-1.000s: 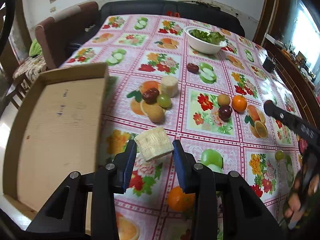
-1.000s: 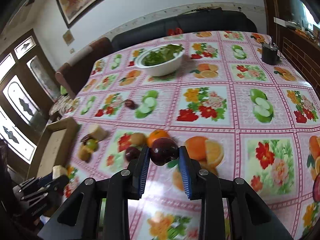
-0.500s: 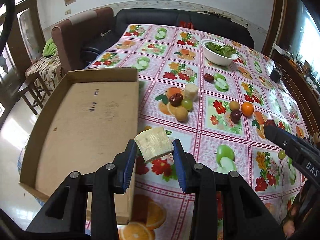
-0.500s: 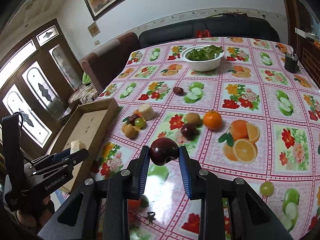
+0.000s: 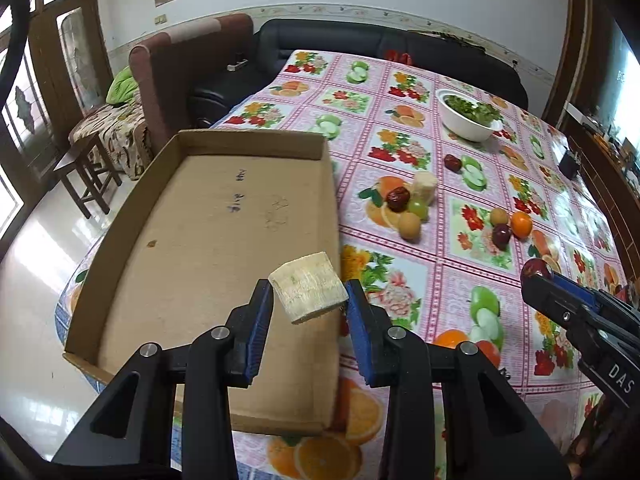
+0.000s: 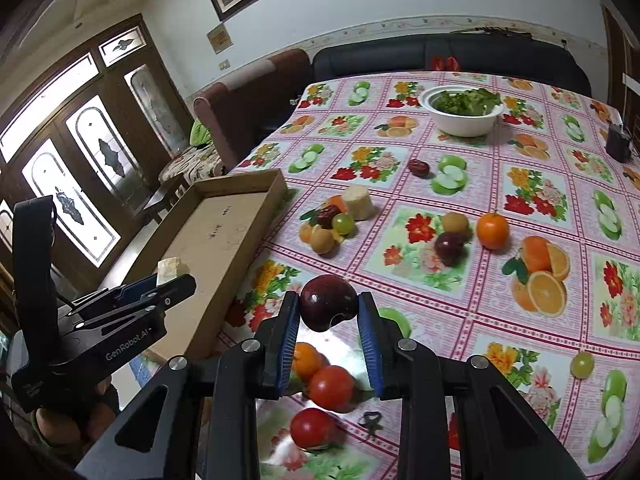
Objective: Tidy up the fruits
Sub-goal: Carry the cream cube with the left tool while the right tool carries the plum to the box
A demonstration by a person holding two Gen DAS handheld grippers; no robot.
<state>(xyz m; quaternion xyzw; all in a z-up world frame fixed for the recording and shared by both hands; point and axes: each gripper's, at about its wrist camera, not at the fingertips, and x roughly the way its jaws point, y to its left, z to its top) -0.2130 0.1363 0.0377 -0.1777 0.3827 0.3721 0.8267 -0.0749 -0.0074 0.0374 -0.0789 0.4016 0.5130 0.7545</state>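
Your left gripper (image 5: 308, 304) holds the cane chunk (image 5: 307, 293) above the box (image 5: 256, 138) edge; your right gripper (image 6: 329, 314) clamps the plum (image 6: 329, 301) beside the box. Releasing early risks either rolling off.

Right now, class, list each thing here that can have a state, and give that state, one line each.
left gripper: shut on the pale cut fruit chunk, held in the air
right gripper: shut on the dark red plum, lifted off the table
cardboard tray: open, nothing in it
white bowl: upright, holding greens
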